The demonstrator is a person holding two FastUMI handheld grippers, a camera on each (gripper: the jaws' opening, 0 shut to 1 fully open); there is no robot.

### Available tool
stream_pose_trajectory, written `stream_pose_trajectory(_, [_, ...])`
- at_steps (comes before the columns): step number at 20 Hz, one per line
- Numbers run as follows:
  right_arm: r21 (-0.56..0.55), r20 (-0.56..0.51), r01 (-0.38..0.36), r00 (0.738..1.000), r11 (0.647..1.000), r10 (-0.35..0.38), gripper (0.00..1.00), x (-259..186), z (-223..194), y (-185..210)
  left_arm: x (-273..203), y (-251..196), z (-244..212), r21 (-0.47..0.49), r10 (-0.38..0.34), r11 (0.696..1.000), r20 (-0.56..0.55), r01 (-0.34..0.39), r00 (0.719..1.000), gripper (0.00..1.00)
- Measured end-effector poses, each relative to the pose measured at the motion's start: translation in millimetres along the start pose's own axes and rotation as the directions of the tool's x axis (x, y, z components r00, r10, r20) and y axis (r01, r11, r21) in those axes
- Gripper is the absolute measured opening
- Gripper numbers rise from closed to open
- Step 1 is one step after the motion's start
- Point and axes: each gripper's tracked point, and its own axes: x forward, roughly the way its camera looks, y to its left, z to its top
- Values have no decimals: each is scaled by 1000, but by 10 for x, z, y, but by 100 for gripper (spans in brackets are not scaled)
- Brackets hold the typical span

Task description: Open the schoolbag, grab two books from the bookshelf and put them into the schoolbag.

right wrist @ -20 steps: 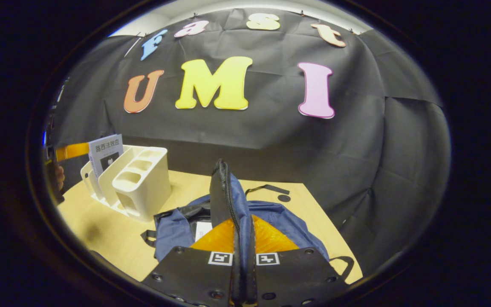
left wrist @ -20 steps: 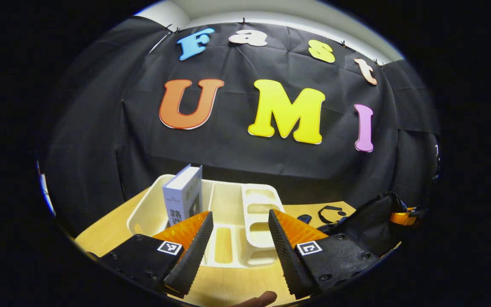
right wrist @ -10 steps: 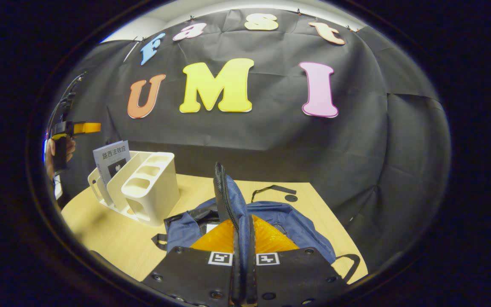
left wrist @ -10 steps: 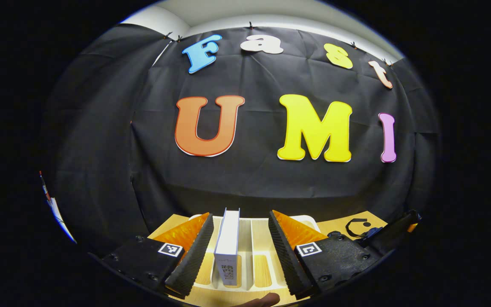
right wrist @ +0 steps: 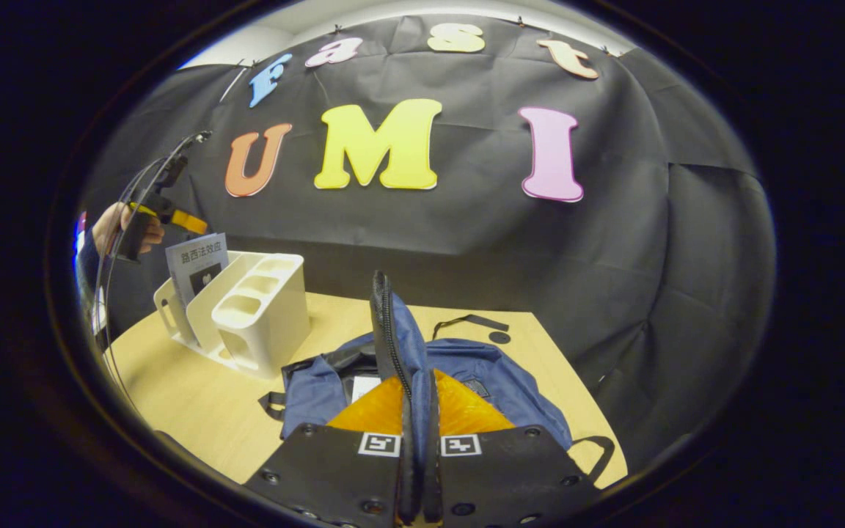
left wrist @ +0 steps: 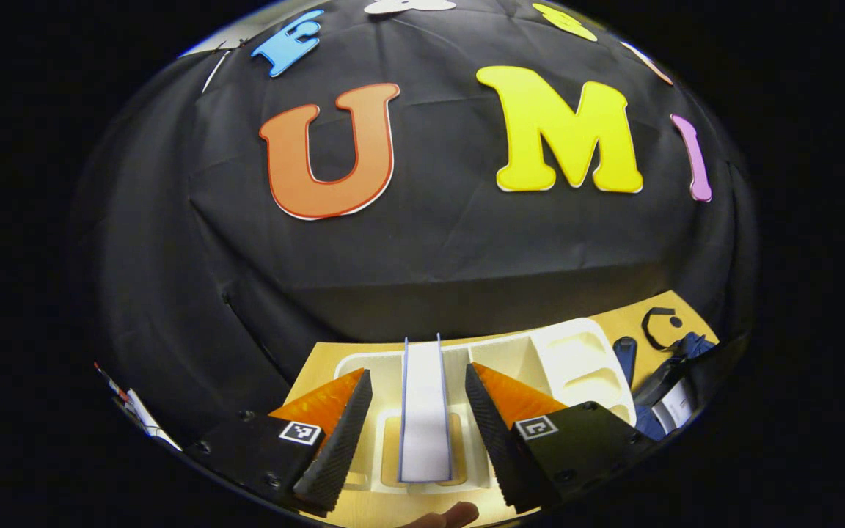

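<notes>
A white book (left wrist: 423, 411) stands upright in the cream bookshelf (left wrist: 562, 350), seen edge-on from above. My left gripper (left wrist: 415, 375) is open, one finger on either side of the book with a gap on both sides. In the right gripper view the same book (right wrist: 197, 265) sits in the shelf's (right wrist: 257, 315) far slot, and the left gripper (right wrist: 173, 217) hangs just above it, held by a hand (right wrist: 116, 227). My right gripper (right wrist: 416, 400) is shut on the zippered flap (right wrist: 392, 330) of the blue schoolbag (right wrist: 499, 381) and holds it upright. A white book shows inside the bag's opening.
The bag and shelf stand on a light wooden table (right wrist: 188, 400), with the shelf to the left of the bag. A black strap (right wrist: 466, 323) lies behind the bag. In the left gripper view the bag (left wrist: 661, 389) lies right of the shelf.
My left gripper rose over the shelf and tipped downward, so the book now sits between its open fingers. The right gripper has kept still with the flap in it.
</notes>
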Motion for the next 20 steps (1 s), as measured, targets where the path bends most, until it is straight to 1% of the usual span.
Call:
stream_pose_trajectory(3, [-6,1,-5,1000,1000,5,5,-8,-10,12,79,-40,-163,-44,-38,998,-106,34,994,81])
stream_pose_trajectory(5, [-8,2,-9,1000,1000,9,5,-15,-24,27,90,-84,-246,-34,-46,999,-171,41,984,81])
stream_pose_trajectory(7, [-4,1,-12,1000,1000,12,5,-3,-44,41,75,-61,-341,-20,-28,1000,-253,24,967,78])
stream_pose_trajectory(8, [-3,-2,-14,1000,1000,14,5,4,-63,50,78,-41,-384,-5,-25,1000,-286,24,958,80])
stream_pose_trajectory(9, [0,-2,-16,1000,1000,16,5,-7,-83,54,86,-4,-401,13,-12,1000,-307,17,951,74])
stream_pose_trajectory(10, [-1,-2,-20,1000,1000,20,5,-6,-87,67,100,38,-420,35,4,999,-339,8,941,72])
stream_pose_trajectory(13, [-10,-12,-17,1000,1000,17,5,2,-143,65,14,31,-455,96,-11,994,-416,57,909,69])
stream_pose_trajectory(14, [-13,-13,-17,1000,1000,17,5,4,-148,66,5,60,-449,115,-4,992,-429,59,903,67])
stream_pose_trajectory(15, [-11,-9,-15,1000,1000,15,5,-2,-151,56,7,44,-481,128,-9,989,-452,75,892,60])
stream_pose_trajectory(16, [-4,-4,-17,1000,1000,17,5,-4,-143,59,-9,26,-485,138,-14,987,-463,88,886,58])
stream_pose_trajectory(18, [11,2,-19,1000,1000,19,5,-6,-162,51,-33,-36,-481,128,-22,987,-480,96,877,55])
stream_pose_trajectory(20, [14,-1,-20,1000,1000,20,5,8,-200,47,-94,-158,-463,98,-52,989,-479,111,876,51])
